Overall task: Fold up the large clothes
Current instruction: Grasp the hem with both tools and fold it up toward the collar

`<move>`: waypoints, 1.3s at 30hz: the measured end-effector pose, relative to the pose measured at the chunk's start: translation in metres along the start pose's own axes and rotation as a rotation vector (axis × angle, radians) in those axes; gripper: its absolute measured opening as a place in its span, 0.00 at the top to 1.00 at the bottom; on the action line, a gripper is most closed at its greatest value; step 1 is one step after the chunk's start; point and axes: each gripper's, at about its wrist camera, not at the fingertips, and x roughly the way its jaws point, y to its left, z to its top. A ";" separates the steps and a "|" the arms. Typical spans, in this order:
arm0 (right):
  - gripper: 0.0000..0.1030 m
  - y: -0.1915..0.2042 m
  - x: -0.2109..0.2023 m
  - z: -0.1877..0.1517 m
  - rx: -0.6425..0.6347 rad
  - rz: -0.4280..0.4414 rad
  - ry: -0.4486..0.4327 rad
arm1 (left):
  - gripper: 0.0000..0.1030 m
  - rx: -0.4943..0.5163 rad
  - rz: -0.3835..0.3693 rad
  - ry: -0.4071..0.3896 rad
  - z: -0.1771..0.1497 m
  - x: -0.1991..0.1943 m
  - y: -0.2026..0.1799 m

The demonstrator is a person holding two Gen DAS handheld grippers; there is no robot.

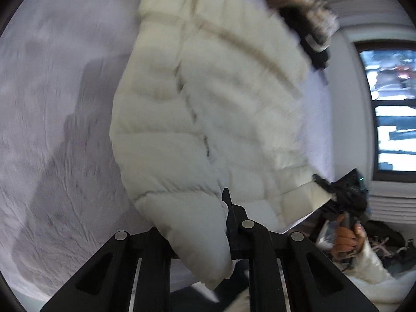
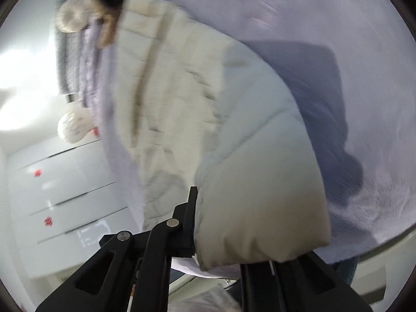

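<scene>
A cream quilted puffer jacket [image 1: 208,109] with a fur-trimmed hood [image 1: 299,5] lies stretched over a pale lilac fleece blanket [image 1: 57,104]. My left gripper [image 1: 221,223] is shut on one bottom corner of the jacket, which bulges over its fingers. My right gripper [image 2: 208,223] is shut on the other bottom corner [image 2: 260,208]; the padding hides its right finger. The right gripper [image 1: 343,197] also shows in the left wrist view, held by a hand and pinching the jacket's hem. Both views are motion-blurred.
A window [image 1: 390,109] is at the right in the left wrist view, with a heap of clothes [image 1: 377,254] below it. White drawers [image 2: 65,187] and round paper lamps [image 2: 72,127] are at the left in the right wrist view.
</scene>
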 end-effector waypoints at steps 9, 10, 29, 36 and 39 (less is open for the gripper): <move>0.90 0.124 -0.024 0.063 -0.267 0.104 -0.094 | 0.83 0.100 -0.086 -0.230 0.100 -0.073 -0.051; 0.90 0.136 -0.024 0.073 -0.294 0.109 -0.099 | 0.83 0.107 -0.089 -0.247 0.111 -0.081 -0.050; 0.90 0.209 0.082 0.244 -0.442 -0.074 -0.136 | 0.78 0.111 0.190 -0.321 0.284 0.015 -0.032; 0.90 0.199 0.103 0.265 -0.390 -0.076 -0.137 | 0.28 0.164 0.315 -0.346 0.287 0.022 -0.033; 0.89 0.201 0.102 0.267 -0.384 -0.081 -0.131 | 0.26 0.210 0.368 -0.377 0.280 0.007 -0.043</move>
